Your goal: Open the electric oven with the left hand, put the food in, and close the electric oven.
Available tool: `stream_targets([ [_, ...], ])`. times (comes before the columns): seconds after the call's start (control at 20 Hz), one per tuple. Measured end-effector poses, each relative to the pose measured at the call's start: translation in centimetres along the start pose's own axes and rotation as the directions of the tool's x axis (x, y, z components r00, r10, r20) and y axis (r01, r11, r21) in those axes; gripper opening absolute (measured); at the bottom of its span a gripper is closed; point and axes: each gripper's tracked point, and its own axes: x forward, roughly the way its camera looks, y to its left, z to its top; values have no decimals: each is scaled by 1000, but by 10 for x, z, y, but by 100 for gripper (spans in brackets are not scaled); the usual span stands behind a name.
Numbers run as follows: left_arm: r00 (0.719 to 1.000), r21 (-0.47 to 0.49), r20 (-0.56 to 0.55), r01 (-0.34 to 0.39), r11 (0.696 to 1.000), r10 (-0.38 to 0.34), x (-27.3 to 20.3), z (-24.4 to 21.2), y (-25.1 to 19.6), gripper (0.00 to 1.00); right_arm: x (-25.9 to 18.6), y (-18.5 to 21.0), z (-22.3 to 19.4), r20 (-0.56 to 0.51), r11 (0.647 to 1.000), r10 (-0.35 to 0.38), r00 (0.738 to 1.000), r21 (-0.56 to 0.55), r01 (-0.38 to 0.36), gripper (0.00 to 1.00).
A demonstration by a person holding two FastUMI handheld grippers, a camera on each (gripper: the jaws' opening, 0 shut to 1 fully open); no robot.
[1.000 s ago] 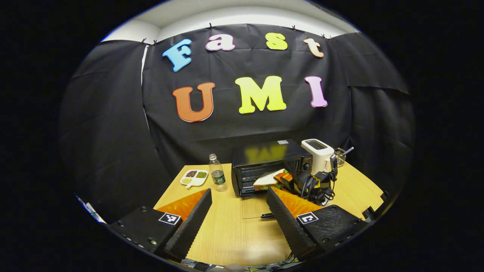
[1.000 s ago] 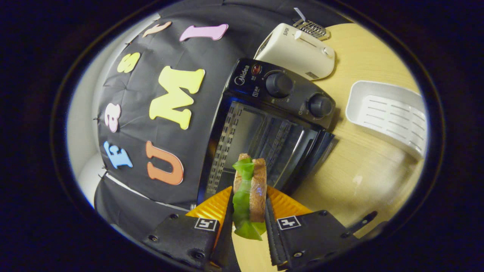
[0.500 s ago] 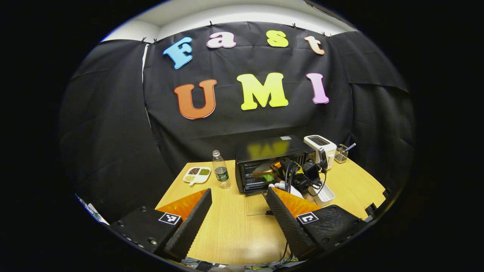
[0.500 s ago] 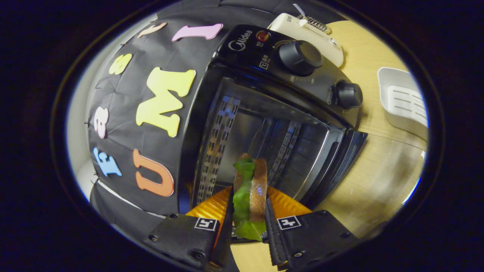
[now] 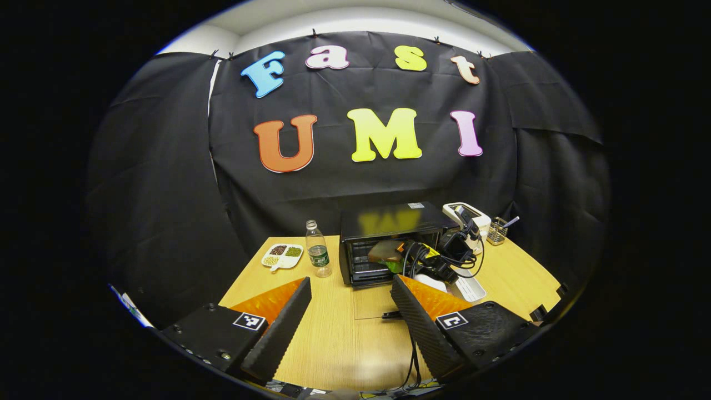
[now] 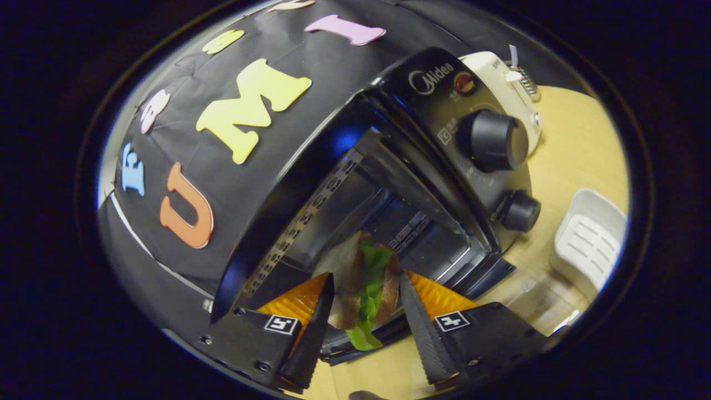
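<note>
— Since a second ago the right hand-held gripper [image 6: 364,311] has pushed forward, so the sandwich [image 6: 364,289] now sits at the mouth of the electric oven [image 6: 389,183], where before it hung in front. Its fingers look a bit wider apart too.

— Does it have the sandwich?

— Loosely, I judge. The sandwich stands on edge between the fingers, but I cannot tell if both press on it. From the left gripper view it shows inside the oven's opening [image 5: 386,251], door down.

— And the left hand-held gripper [image 5: 350,316]?

— Wide open, empty, hovering over the bench [image 5: 333,339], well back from the oven.

— How will the food handle?

— Light, soft, squashy. Bread slices give under pressure, and the lettuce [image 6: 369,300] may slip out. Best held across the flat bread faces, gently.
</note>
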Motion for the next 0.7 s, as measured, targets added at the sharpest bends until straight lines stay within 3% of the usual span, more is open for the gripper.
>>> stream_targets([
  [0.05,1000,3,1,-1,1000,1,0,0,-1,96,-4,-4,4,7,999,-12,1000,-40,12,78],
  [0.1,1000,4,4,-1,1000,1,1,1,-1,96,-6,-3,8,9,997,-16,1000,-78,17,70],
  [0.15,1000,4,8,-2,1000,2,2,2,-2,96,-8,-6,10,7,992,-17,1000,-124,17,92],
  [0.2,1000,5,12,-3,1000,3,3,3,-2,96,-15,-6,10,-1,985,-19,1000,-169,19,96],
  [0.25,1000,6,17,-4,1000,4,4,3,-3,96,-25,-7,8,-11,979,-20,1000,-202,18,87],
  [0.3,1000,5,21,-4,1000,4,5,4,-3,96,-39,-8,8,-17,975,-8,1000,-223,4,99],
  [0.4,1000,2,29,-4,1000,4,7,4,-4,96,-62,-4,13,-32,957,9,999,-288,-18,99],
  [0.45,999,0,34,-1,1000,1,7,5,-5,96,-73,-3,17,-35,942,23,999,-335,-33,87],
  [0.5,999,0,43,-5,1000,5,7,7,-4,96,-87,1,26,-28,922,34,999,-386,-43,99],
  [0.55,999,3,50,-8,1000,8,7,8,-3,96,-100,2,36,-16,901,44,999,-432,-47,100],
  [0.6,998,7,56,-15,1000,14,8,8,-2,96,-114,3,46,-7,881,55,998,-471,-52,89],
  [0.65,998,9,57,-21,1000,20,9,7,-2,96,-128,3,56,-2,865,64,998,-499,-57,100],
  [0.7,998,9,60,-25,1000,24,10,5,-1,96,-142,2,66,3,849,70,998,-525,-58,100],
])
